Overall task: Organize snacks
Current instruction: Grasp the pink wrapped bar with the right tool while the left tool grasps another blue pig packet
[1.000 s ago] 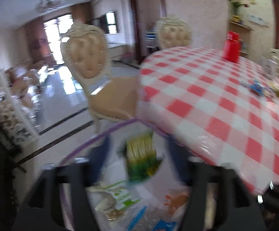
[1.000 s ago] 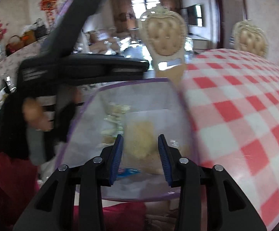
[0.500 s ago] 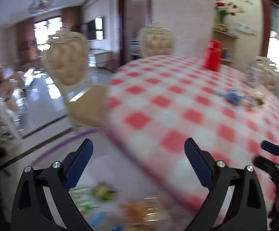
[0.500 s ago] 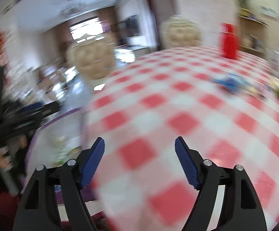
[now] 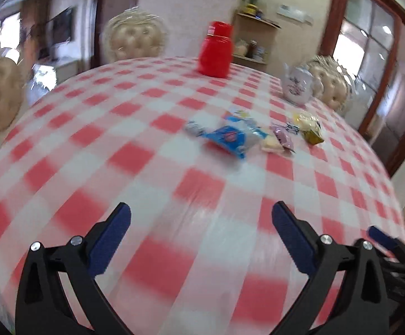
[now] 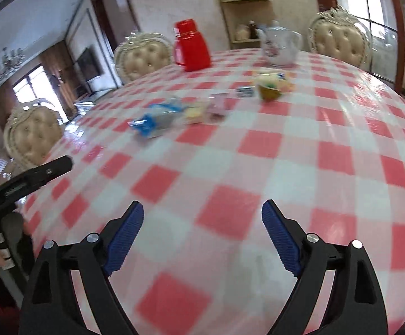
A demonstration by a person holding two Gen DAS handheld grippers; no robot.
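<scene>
Left gripper (image 5: 201, 224): fingers wide apart, nothing between them, over the near edge of the surface (image 5: 135, 128).
Right gripper (image 6: 202, 223): fingers wide apart, nothing between them, over the near edge.
Snacks (image 5: 254, 135): loose cluster near mid-surface, well ahead of both sets of fingers; blur prevents an exact count.
Blue packet (image 5: 227, 139): one, nearest of the cluster.
Jug (image 5: 216, 50): one, red, far edge.
Teapot (image 6: 279, 45): one, white, far edge.
</scene>
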